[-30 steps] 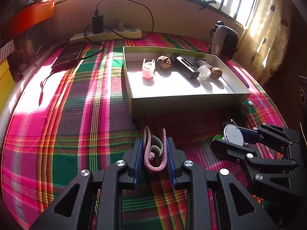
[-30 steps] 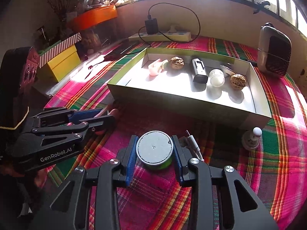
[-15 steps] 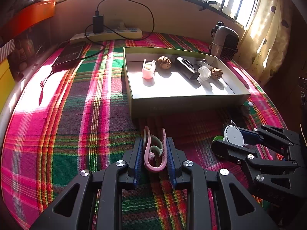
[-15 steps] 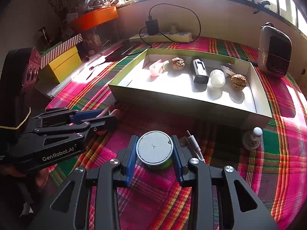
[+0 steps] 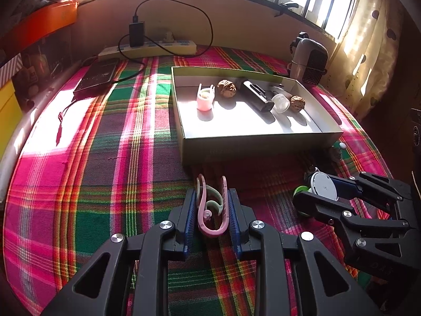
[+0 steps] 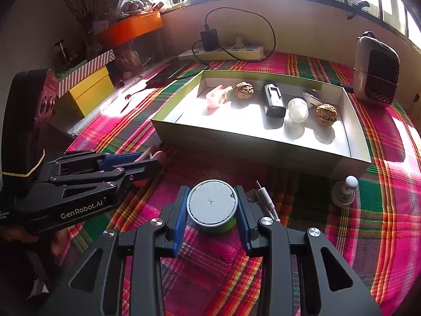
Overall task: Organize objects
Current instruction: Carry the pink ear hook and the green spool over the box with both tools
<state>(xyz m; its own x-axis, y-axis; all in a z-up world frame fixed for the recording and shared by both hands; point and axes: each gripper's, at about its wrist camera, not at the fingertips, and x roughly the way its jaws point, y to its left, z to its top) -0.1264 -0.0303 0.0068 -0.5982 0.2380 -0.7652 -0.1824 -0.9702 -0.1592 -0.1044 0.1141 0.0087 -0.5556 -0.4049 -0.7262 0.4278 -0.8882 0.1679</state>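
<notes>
On the plaid-cloth table (image 5: 86, 184), the left gripper (image 5: 211, 210) has its blue-padded fingers (image 5: 190, 218) narrowed onto a pink U-shaped plastic clip (image 5: 211, 221), both pads pressing its sides. Just right, the right gripper (image 6: 212, 210) has its fingers (image 6: 180, 218) clamped on a round green container with a grey-white lid (image 6: 212, 205), low on the cloth. Beyond both stands the shallow open cardboard box (image 5: 252, 147), holding two walnuts (image 5: 226, 87), a black device and a small jar.

In the box (image 6: 263, 142), along its far edge: two walnuts (image 6: 244, 89), one black lighter-like case (image 6: 273, 100), one small clear jar (image 6: 297, 109), one pink clip (image 6: 215, 97), perhaps one flat metal piece (image 6: 311, 97). Outside: one green-sided round tin (image 6: 213, 205), another pink clip (image 5: 211, 208).
</notes>
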